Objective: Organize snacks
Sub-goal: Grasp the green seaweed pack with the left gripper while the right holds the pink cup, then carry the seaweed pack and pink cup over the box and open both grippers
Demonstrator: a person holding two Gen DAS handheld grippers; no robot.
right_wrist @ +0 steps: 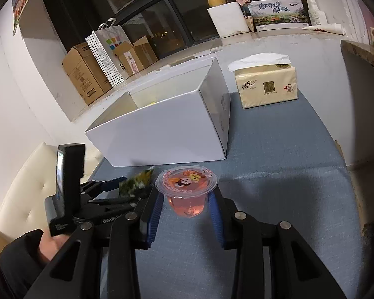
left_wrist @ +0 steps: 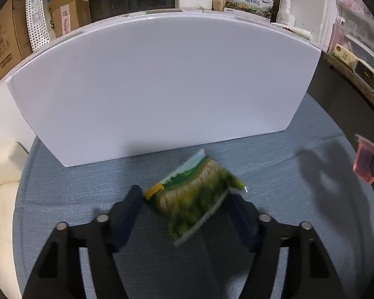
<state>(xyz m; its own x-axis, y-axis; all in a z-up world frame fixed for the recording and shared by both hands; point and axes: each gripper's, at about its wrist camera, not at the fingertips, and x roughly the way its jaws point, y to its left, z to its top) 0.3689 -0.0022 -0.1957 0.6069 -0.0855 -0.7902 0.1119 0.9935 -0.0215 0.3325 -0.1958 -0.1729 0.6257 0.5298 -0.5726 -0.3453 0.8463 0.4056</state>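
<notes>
A green and yellow snack packet (left_wrist: pixel 194 199) lies between the fingers of my left gripper (left_wrist: pixel 187 199), blurred and tilted; whether the jaws grip it is unclear. The packet also shows in the right wrist view (right_wrist: pixel 137 182), beside the left gripper (right_wrist: pixel 112 186). My right gripper (right_wrist: pixel 187 196) is shut on a pink jelly cup (right_wrist: pixel 187 189) with a cartoon lid, held just above the blue cloth. The cup shows at the right edge of the left wrist view (left_wrist: pixel 364 162). An open white box (right_wrist: pixel 167 129) stands behind both grippers; its front wall fills the left wrist view (left_wrist: pixel 162 87).
A tissue pack (right_wrist: pixel 266 84) stands right of the box on the blue cloth (right_wrist: pixel 286 174). Cardboard boxes (right_wrist: pixel 84 74) and a dotted bag (right_wrist: pixel 107 52) line the far ledge. A cream sofa (left_wrist: pixel 2 179) is at the left. A dark counter (left_wrist: pixel 361 87) is at the right.
</notes>
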